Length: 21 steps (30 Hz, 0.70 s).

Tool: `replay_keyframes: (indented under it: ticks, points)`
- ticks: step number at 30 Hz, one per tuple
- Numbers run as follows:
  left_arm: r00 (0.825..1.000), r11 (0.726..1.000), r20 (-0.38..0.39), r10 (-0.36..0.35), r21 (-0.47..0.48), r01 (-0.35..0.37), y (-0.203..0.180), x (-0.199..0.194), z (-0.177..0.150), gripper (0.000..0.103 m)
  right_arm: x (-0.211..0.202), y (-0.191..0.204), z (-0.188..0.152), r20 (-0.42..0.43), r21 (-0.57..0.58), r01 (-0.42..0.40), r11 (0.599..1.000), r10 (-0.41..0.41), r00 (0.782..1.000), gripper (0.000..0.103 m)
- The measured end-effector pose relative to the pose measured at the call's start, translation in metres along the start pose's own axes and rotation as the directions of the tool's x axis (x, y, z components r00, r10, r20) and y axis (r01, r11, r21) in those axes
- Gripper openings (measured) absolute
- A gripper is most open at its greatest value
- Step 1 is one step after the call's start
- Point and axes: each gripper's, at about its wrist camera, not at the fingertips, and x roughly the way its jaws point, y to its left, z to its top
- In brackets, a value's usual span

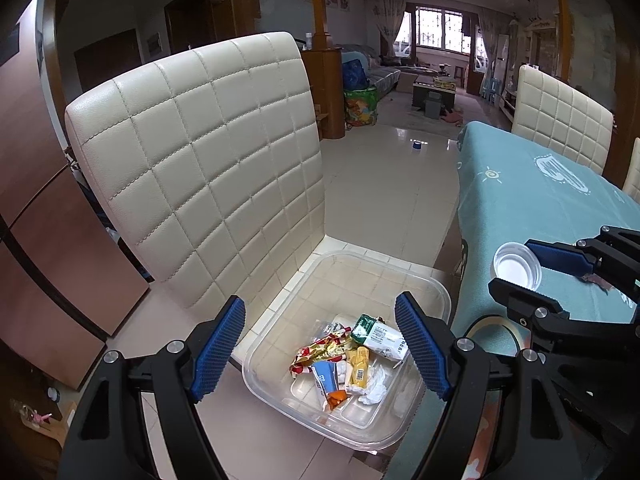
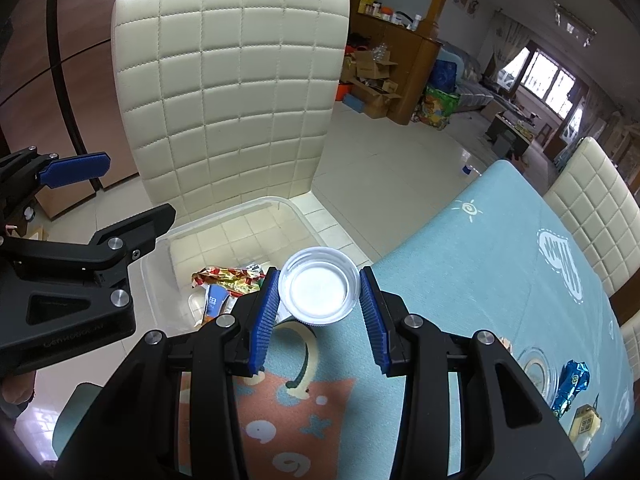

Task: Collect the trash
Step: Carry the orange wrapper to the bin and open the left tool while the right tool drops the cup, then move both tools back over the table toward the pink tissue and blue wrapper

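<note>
The right gripper (image 2: 320, 300) grasps a clear plastic cup (image 2: 319, 292). Both blue pads (image 2: 266, 312) press on its wall, one from 9 o'clock and one from 3 o'clock of the rim. The cup stands upright: its mouth faces up toward the camera, its round white base shows through the opening, and its axis runs top to bottom, crosswise to the line between the pads. The cup sits at the fingertips, not deep in the jaws. It is held over the near edge of the table (image 2: 460, 280) with the teal cloth, at the corner next to the bin.

The left gripper (image 1: 320, 344) is released. Its jaws stand wide apart with nothing between the pads. It hangs above the clear plastic bin (image 1: 436, 292), which rests on the seat of the cream quilted chair (image 1: 200, 152).

In the left wrist view, the bin holds a heap of wrappers (image 1: 352, 360) toward its near side, at 6 o'clock of the bin floor. The cup appears at 3 o'clock of the bin, past its rim.

On the table, in the right wrist view, a blue foil wrapper (image 2: 572, 384) and a small yellow packet (image 2: 586, 424) lie at 4 o'clock of the right gripper, well apart from it.
</note>
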Motion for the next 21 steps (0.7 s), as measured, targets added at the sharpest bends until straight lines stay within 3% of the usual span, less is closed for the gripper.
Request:
replay_keyframes:
  ticks: [6,9,21]
  points:
    - [1.0,1.0,-0.001,-0.001,-0.004,0.001,0.001,0.0,-0.001,0.076,0.001,0.001,0.004,0.01,-0.005,0.016,1.0,-0.016,1.0,0.042]
    - [1.0,1.0,0.001,0.0,-0.008,0.0,0.003,0.0,-0.001,0.076,-0.004,0.001,0.005,0.048,-0.01,0.066,0.998,-0.066,0.997,0.059]
    - [1.0,0.999,0.024,-0.019,0.034,0.018,-0.014,-0.015,0.002,0.076,-0.026,-0.025,-0.012,0.045,0.043,0.102,0.994,-0.104,0.994,0.059]
